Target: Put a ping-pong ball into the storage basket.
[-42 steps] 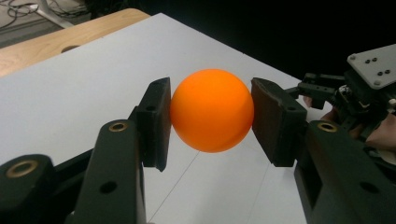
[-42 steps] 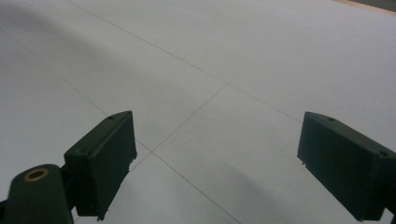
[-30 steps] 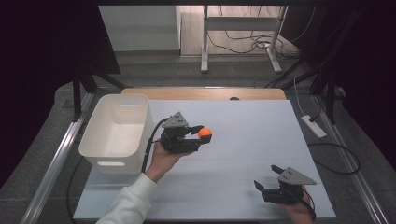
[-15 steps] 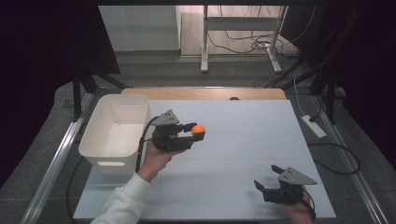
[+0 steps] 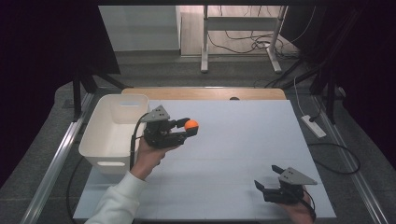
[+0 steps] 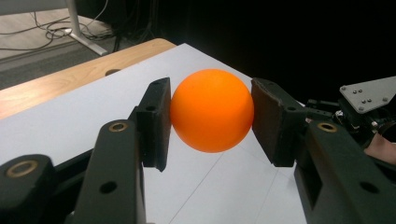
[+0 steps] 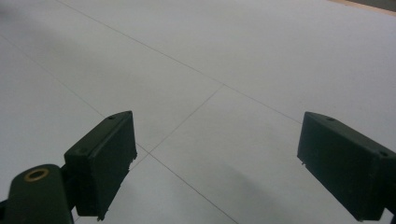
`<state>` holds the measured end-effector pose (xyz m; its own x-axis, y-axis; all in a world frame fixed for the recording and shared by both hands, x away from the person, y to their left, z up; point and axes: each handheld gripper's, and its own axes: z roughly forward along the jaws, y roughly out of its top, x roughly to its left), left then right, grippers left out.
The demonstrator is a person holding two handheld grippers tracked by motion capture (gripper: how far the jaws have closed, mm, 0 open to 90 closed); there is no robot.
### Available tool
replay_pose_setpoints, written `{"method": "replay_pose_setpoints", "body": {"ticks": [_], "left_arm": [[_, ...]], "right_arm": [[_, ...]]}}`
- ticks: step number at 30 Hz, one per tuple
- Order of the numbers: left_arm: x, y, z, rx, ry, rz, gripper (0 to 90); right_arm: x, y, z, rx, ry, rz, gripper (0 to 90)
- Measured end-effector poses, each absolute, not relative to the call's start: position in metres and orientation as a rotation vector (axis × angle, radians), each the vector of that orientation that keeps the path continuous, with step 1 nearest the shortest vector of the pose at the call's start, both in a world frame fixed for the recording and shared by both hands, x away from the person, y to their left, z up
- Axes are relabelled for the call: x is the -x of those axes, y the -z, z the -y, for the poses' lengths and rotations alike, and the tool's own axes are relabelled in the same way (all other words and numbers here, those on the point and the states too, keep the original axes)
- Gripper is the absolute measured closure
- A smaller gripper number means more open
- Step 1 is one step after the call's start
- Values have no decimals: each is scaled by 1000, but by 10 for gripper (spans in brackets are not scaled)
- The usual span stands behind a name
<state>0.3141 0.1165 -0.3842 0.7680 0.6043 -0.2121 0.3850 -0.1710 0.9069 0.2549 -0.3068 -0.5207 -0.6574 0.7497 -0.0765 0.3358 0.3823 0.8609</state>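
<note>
White table (image 5: 233,158), white bin (image 5: 112,135) on it

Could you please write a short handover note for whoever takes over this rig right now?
Left tool: shut on the orange ball, held above the table, just right of the white bin.
Right tool: open, nothing between its jaws, low at the table's near right corner.
Done: the ball is picked up and gripped squarely between both pads.
Left: the ball is not yet in the bin; probably carry it over the rim and release. The bin's inside looks bare from the high view.
</note>
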Motion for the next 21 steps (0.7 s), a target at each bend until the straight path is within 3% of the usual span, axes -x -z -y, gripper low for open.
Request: {"method": "replay_pose_setpoints", "body": {"ticks": [21], "left_arm": [[-314,374,-136,-1748,-286,-800,506]], "right_arm": [[-255,521,307,-935,-1206,-2187,114]]}}
